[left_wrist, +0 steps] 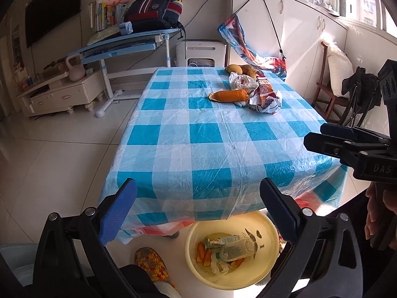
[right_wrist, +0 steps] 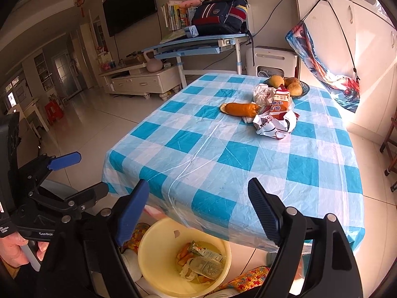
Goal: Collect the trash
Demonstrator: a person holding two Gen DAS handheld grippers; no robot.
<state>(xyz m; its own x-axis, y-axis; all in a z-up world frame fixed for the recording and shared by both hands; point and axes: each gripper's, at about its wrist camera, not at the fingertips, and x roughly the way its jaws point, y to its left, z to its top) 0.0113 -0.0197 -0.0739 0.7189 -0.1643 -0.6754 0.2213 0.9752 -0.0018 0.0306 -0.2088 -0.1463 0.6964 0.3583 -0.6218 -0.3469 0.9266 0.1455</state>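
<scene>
A yellow basin (left_wrist: 269, 223) (right_wrist: 153, 243) on the floor at the table's near edge holds a plastic bottle (left_wrist: 238, 249) (right_wrist: 206, 267), a green carton (left_wrist: 218, 241) and peels. On the blue checked tablecloth (left_wrist: 198, 134) (right_wrist: 223, 154) far side lie an orange peel (left_wrist: 229, 95) (right_wrist: 242, 108), a crumpled white bag (left_wrist: 242, 80) (right_wrist: 263, 93) and a red-white wrapper (left_wrist: 265, 96) (right_wrist: 279, 114). My left gripper (left_wrist: 198, 208) is open and empty above the basin. My right gripper (right_wrist: 198, 211) is open and empty above the table's near edge.
A plate of fruit (right_wrist: 294, 87) stands behind the trash. A blue desk (left_wrist: 124, 44) with a backpack, a white appliance (left_wrist: 198, 52), a wooden chair (left_wrist: 330, 92) and a TV cabinet (left_wrist: 62, 94) surround the table. Slippered feet (left_wrist: 151, 263) are beside the basin.
</scene>
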